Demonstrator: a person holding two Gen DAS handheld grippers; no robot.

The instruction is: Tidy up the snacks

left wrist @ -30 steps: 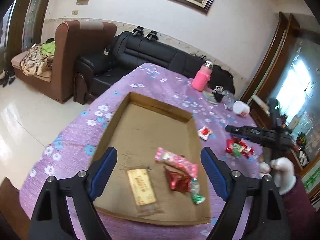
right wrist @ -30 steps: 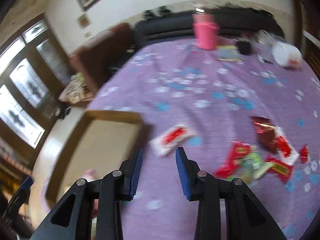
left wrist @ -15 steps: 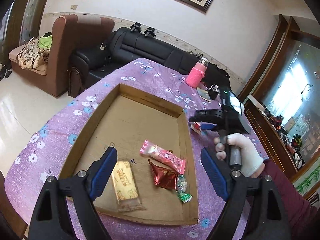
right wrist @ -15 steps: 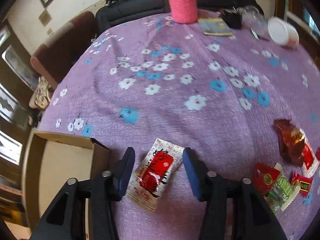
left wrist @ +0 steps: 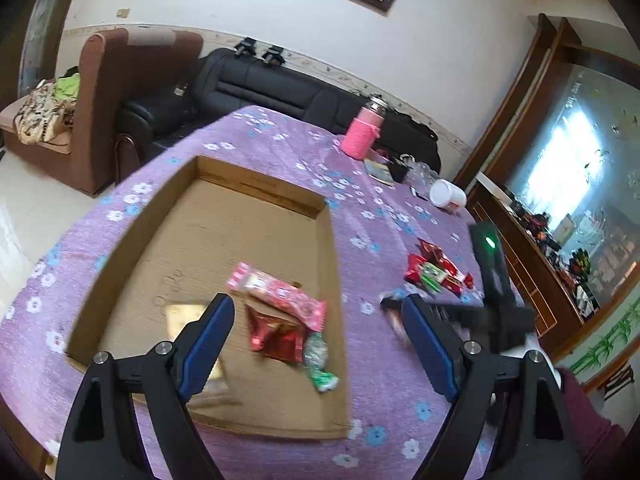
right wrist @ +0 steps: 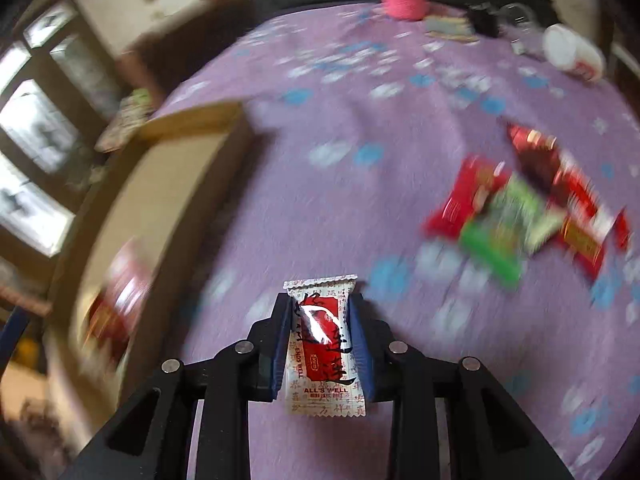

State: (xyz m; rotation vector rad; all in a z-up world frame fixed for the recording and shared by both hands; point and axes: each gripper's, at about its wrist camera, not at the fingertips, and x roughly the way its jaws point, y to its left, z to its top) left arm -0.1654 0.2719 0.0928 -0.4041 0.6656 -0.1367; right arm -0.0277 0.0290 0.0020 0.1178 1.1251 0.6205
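Clamping a white-and-red snack packet [right wrist: 324,340] between its blue pads, my right hand-held gripper [right wrist: 322,312] had just been closing on it above the purple flowered table [right wrist: 340,184]. My left hand-held gripper [left wrist: 316,340] hung wide apart with nothing in it over the one cardboard box [left wrist: 120,256]. Its view let me count four snacks inside: a pink packet [left wrist: 280,290], a dark red one [left wrist: 276,338], a green-ended one [left wrist: 318,364] and a gold one [left wrist: 182,316]. Only the right view showed the grasped packet clearly; the loose snack pile [right wrist: 524,204] there was too blurred to count. One pink bottle [left wrist: 364,136] stood at the far edge.
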